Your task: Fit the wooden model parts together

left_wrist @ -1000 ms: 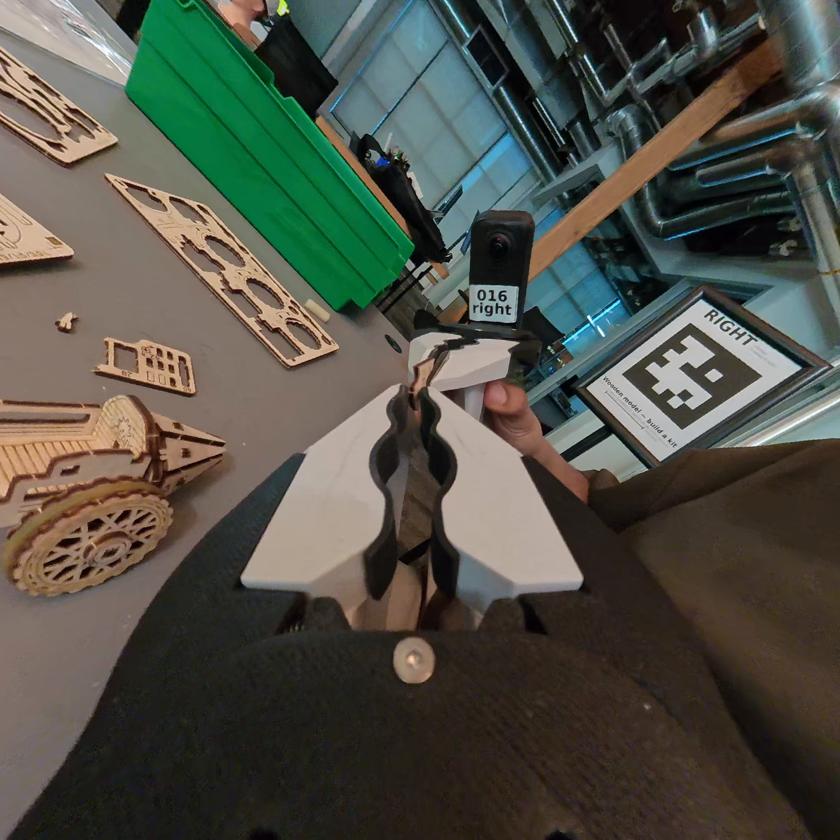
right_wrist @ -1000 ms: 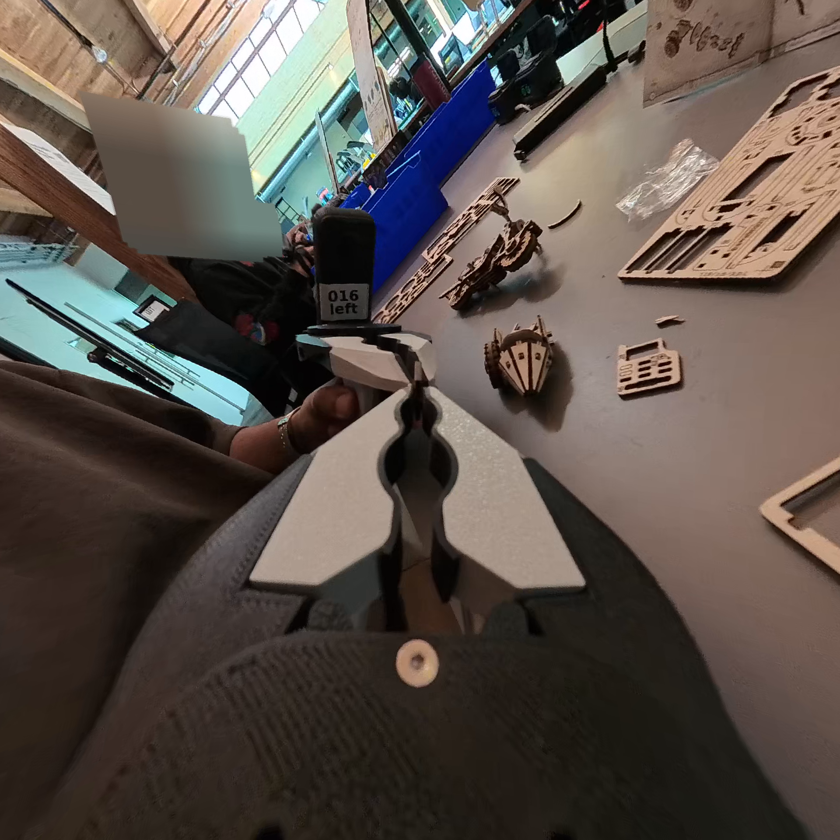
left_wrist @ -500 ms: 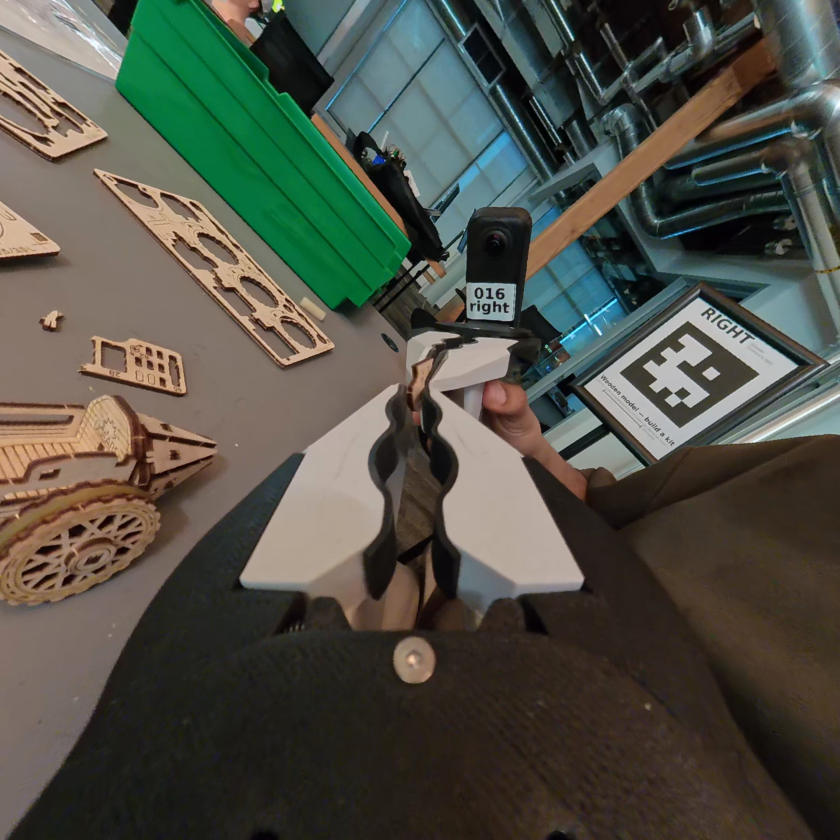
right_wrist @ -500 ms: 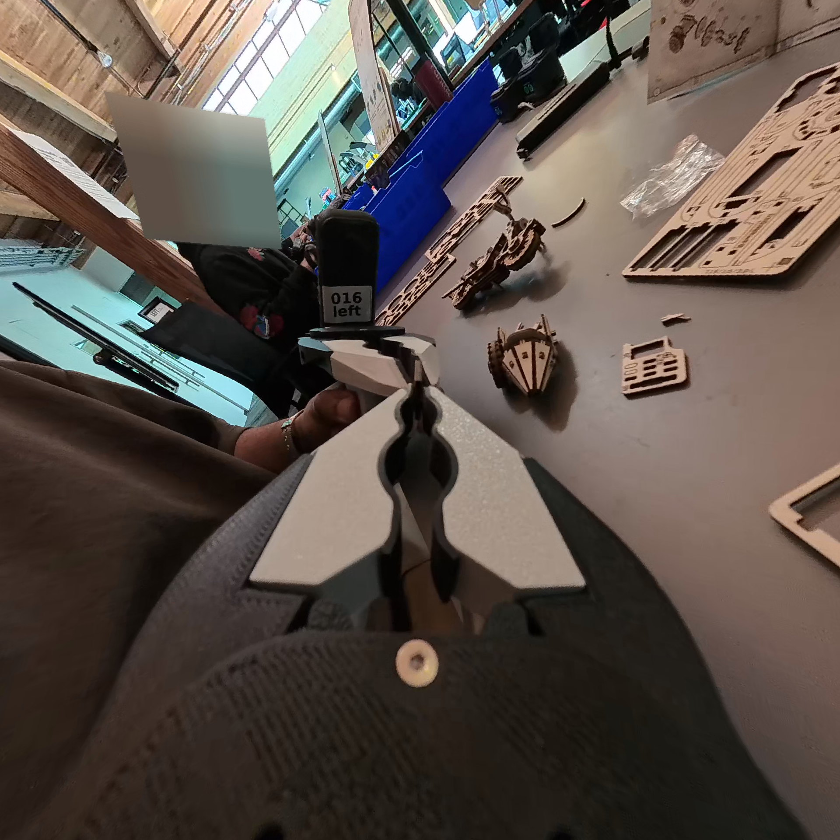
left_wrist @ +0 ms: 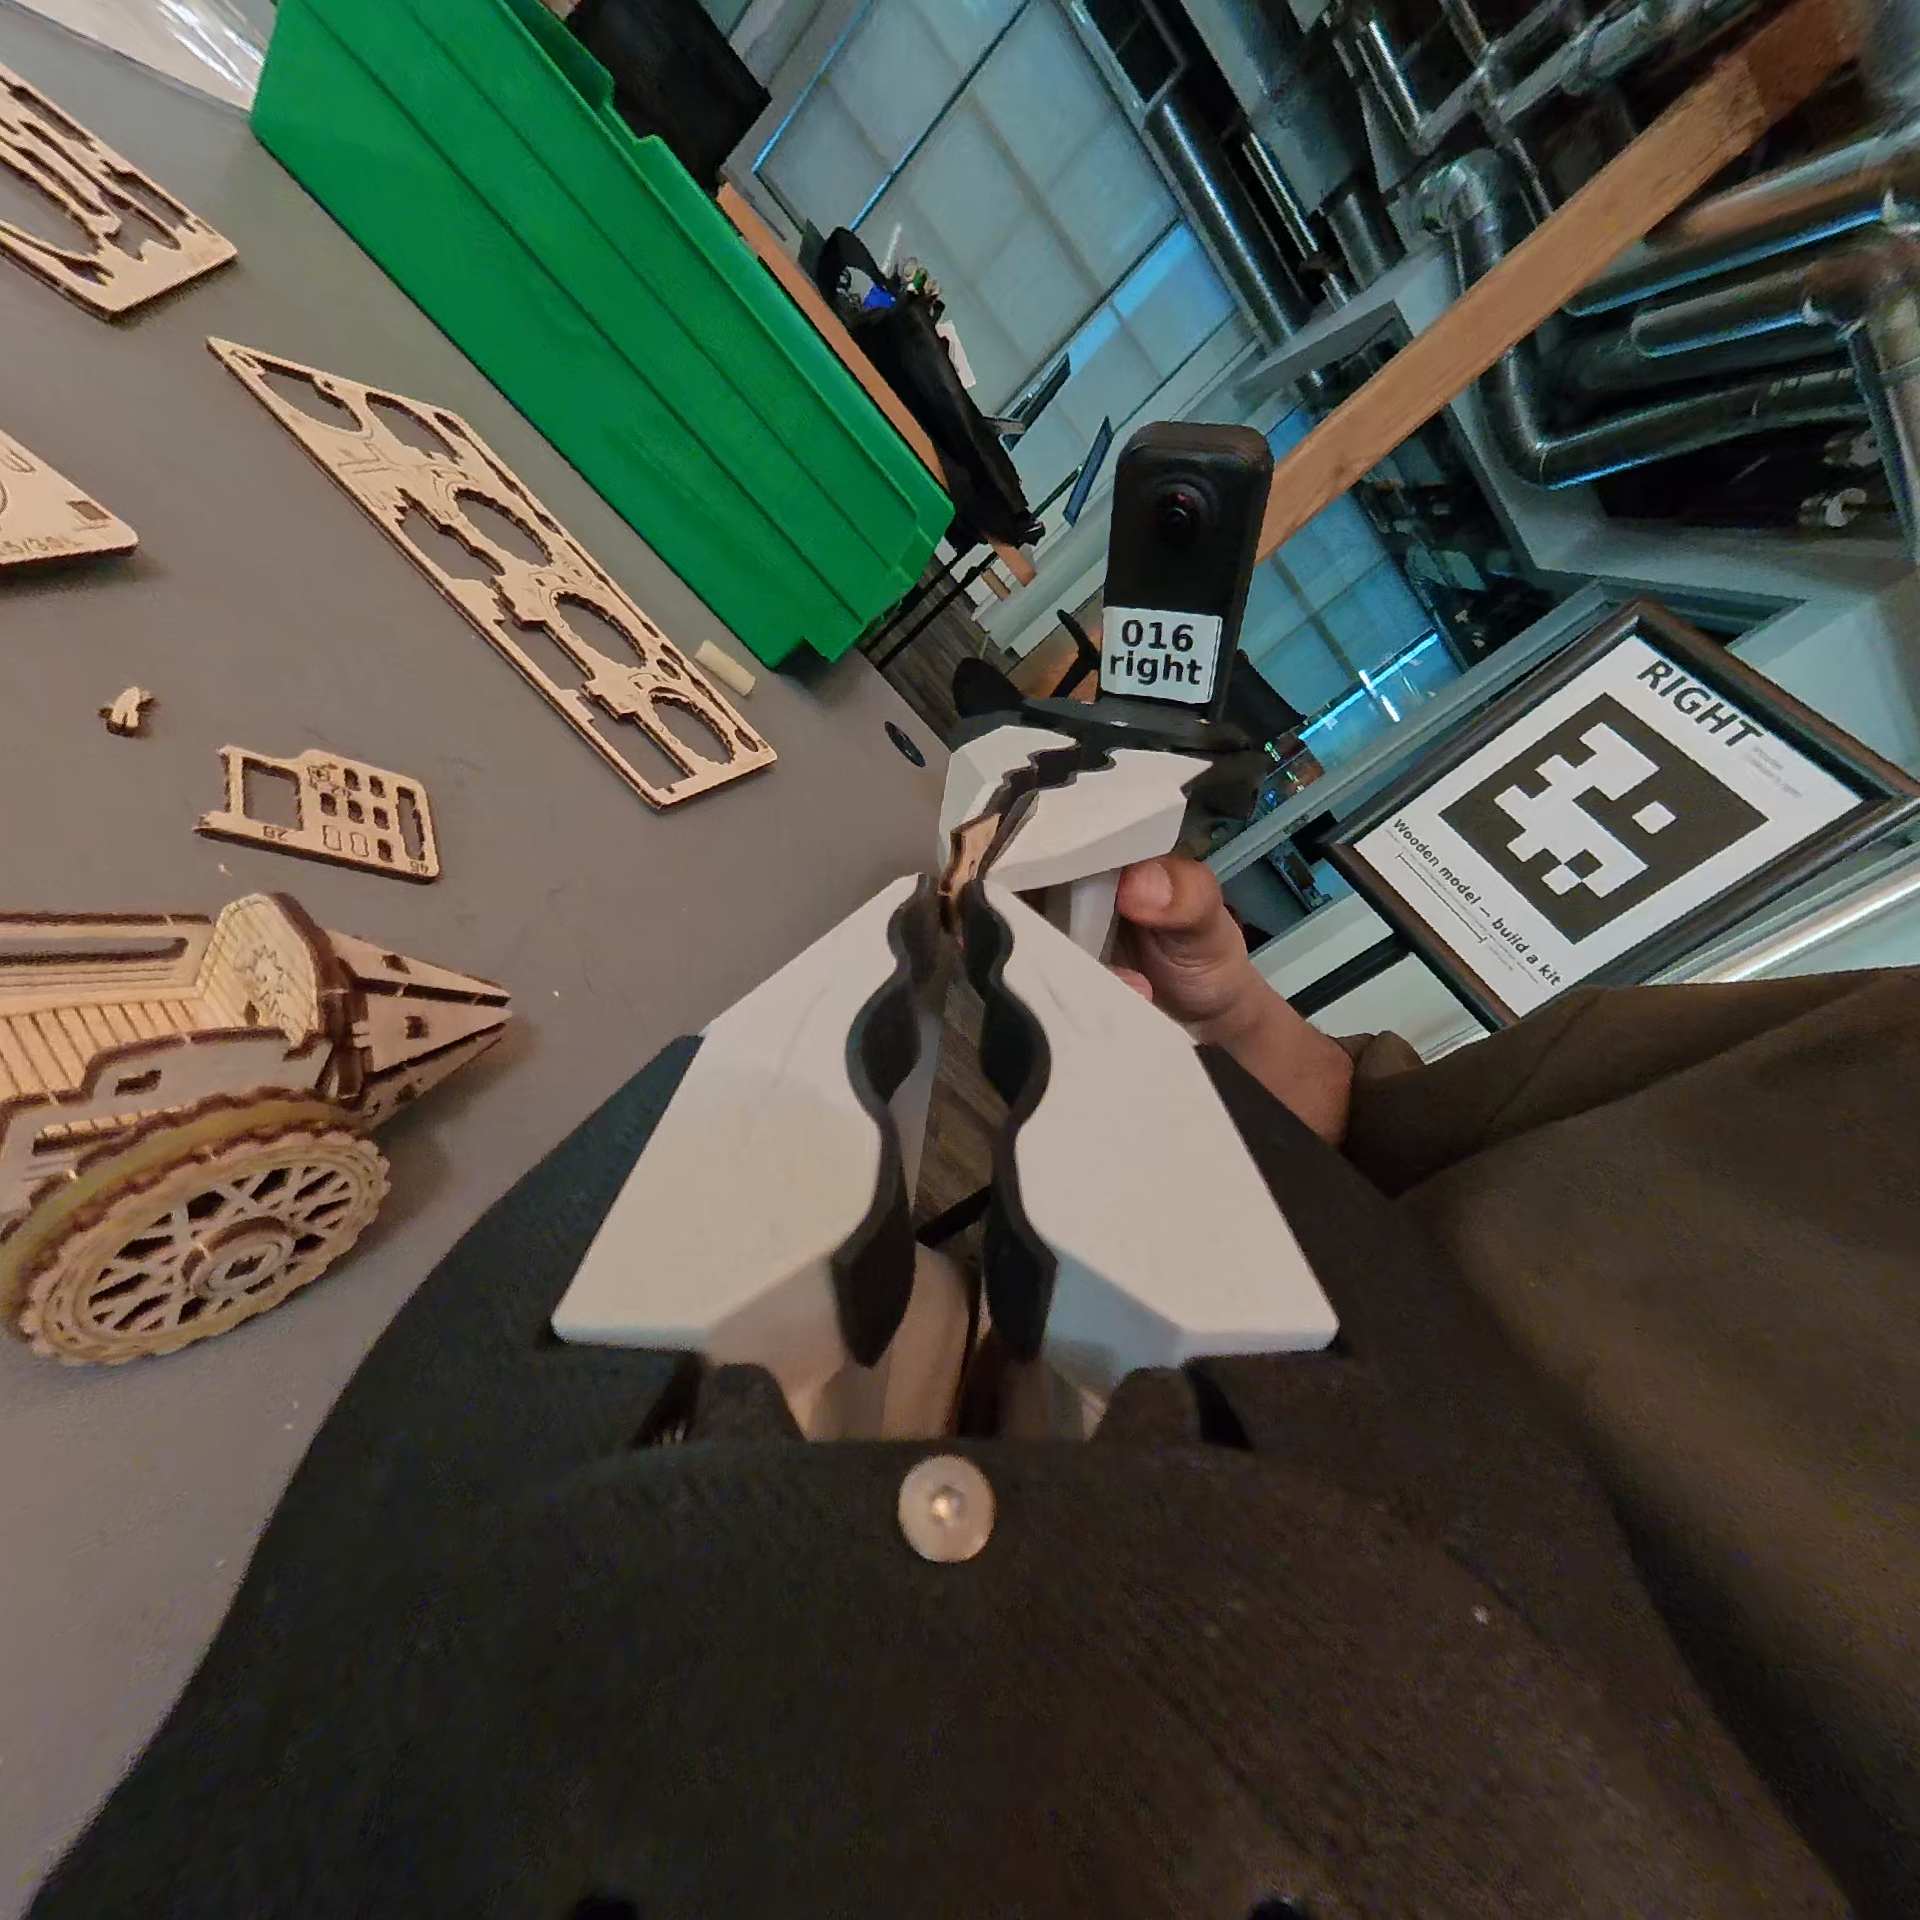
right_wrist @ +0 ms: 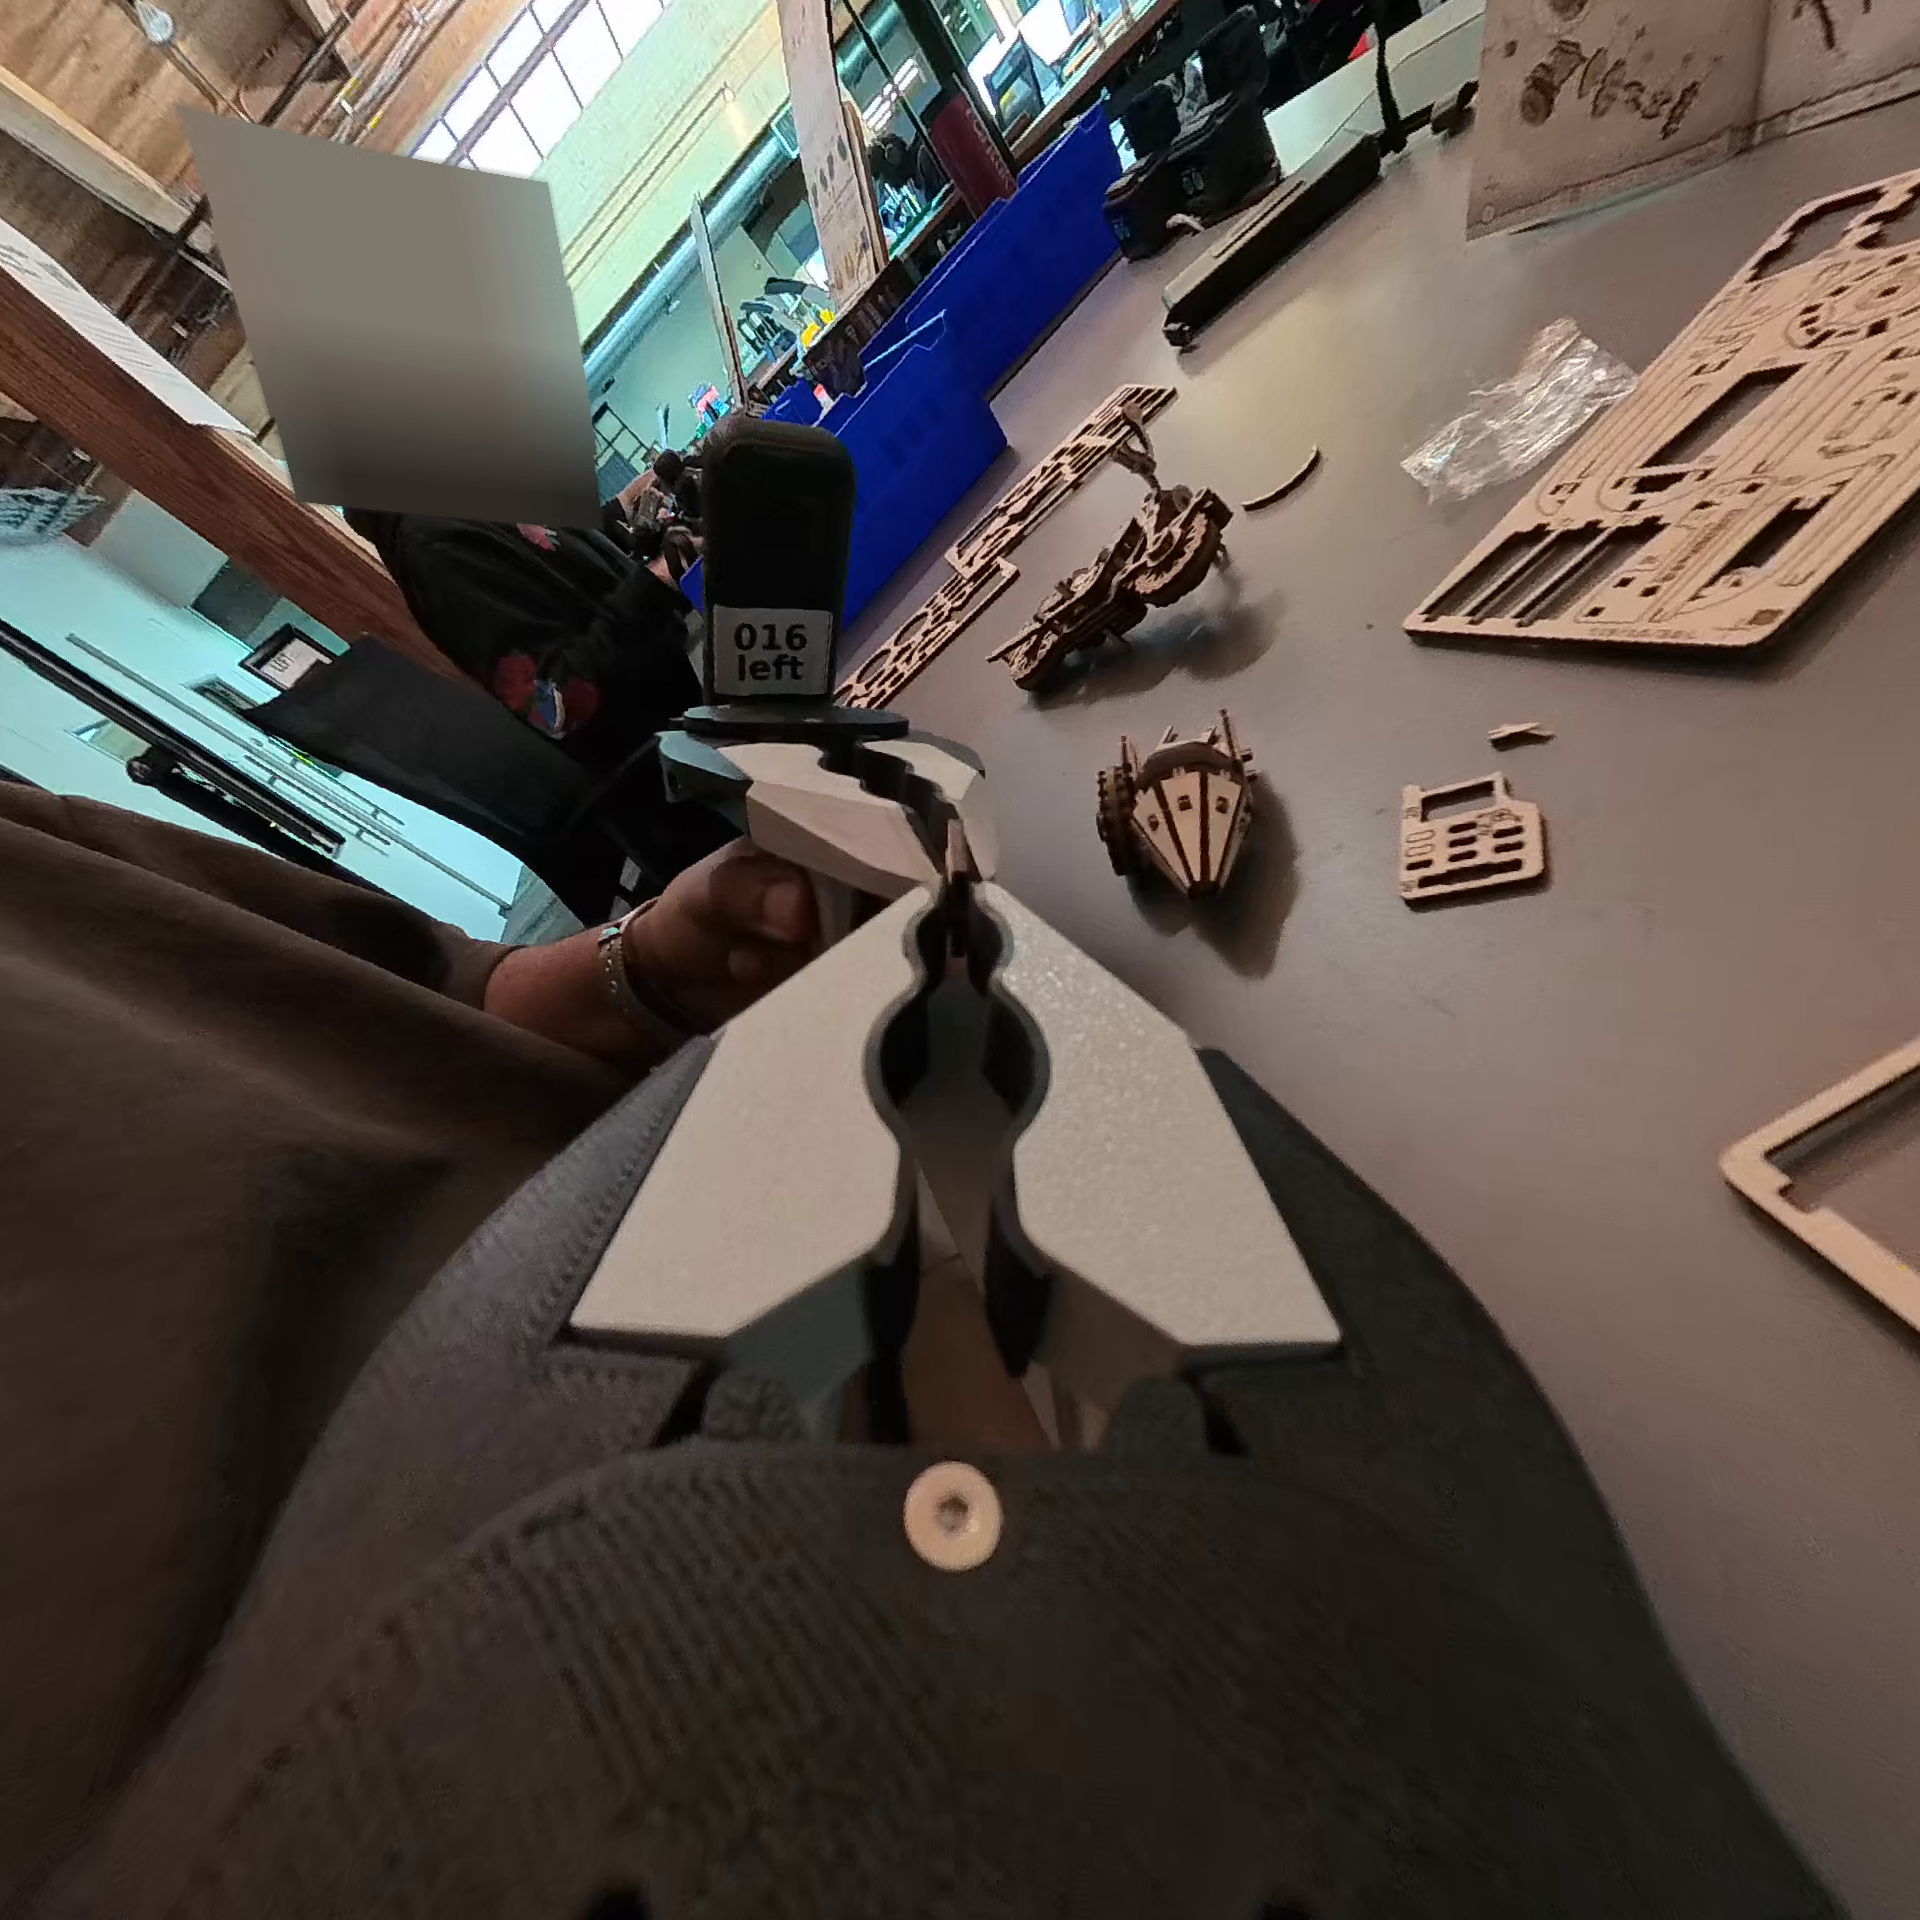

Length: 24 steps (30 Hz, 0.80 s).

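My left gripper (left_wrist: 941, 896) and my right gripper (right_wrist: 952, 896) meet tip to tip above the grey table (left_wrist: 582, 894). Both are shut on a small thin wooden part (left_wrist: 962, 844), which they pinch between them. In the left wrist view the right gripper (left_wrist: 1023, 805) is just beyond my tips, and in the right wrist view the left gripper (right_wrist: 940, 805) is just beyond mine. A part-built wooden car model (left_wrist: 208, 1101) stands on the table to the left. It also shows in the right wrist view (right_wrist: 1184, 821).
A small cut-out wooden panel (left_wrist: 322, 816) lies near the model. Punched wooden sheets (left_wrist: 499, 561) (right_wrist: 1704, 457), a wooden motorcycle model (right_wrist: 1122, 582), a plastic bag (right_wrist: 1517, 405), a green bin (left_wrist: 582, 260) and an empty wooden frame (right_wrist: 1829, 1174) are on the table. The grippers are tip to tip, or close to it. The wooden motorcycle model (right_wrist: 1122, 582) is about 20 centimetres from both grippers' fingertips.
Both grippers stay shut and tip to tip. They have drifted only slightly, so the table items sit a little differently in each view.
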{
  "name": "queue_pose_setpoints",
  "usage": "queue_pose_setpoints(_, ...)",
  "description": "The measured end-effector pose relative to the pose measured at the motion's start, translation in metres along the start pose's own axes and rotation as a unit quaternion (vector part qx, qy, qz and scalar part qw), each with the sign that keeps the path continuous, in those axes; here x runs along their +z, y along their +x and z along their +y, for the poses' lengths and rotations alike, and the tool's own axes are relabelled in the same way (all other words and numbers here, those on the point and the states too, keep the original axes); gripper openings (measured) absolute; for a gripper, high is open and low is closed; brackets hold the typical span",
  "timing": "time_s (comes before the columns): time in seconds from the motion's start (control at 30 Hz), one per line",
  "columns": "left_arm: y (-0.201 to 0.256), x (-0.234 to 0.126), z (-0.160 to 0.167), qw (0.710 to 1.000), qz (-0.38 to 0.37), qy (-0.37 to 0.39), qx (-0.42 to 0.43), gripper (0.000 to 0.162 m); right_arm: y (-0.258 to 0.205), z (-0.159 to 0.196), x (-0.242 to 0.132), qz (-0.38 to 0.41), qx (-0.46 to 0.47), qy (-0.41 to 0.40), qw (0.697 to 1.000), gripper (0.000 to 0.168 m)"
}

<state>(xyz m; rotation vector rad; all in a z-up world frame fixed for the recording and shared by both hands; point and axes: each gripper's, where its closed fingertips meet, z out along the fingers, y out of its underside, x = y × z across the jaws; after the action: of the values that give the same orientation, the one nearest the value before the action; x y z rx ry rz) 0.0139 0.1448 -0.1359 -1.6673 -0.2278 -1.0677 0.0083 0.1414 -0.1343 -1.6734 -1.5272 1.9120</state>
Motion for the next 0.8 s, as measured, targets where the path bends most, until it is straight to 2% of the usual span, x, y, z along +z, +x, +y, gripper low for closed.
queue_pose_setpoints(0.33,0.0012,0.0010,-0.0027,1.000,-0.001,0.020,0.010,0.002,-0.0003,-0.0021,-0.0009,0.003,-0.005,0.002,1.000,0.000)
queue_pose_setpoints(0.57,0.0009,0.0003,-0.0039,0.998,-0.018,0.017,0.051,0.003,0.0002,-0.0001,-0.0007,-0.004,0.012,-0.002,1.000,0.000)
queue_pose_setpoints(0.8,-0.0008,-0.0003,-0.0011,0.995,-0.039,0.003,0.097,0.003,0.0006,0.0040,0.0005,0.013,-0.013,-0.018,1.000,0.000)
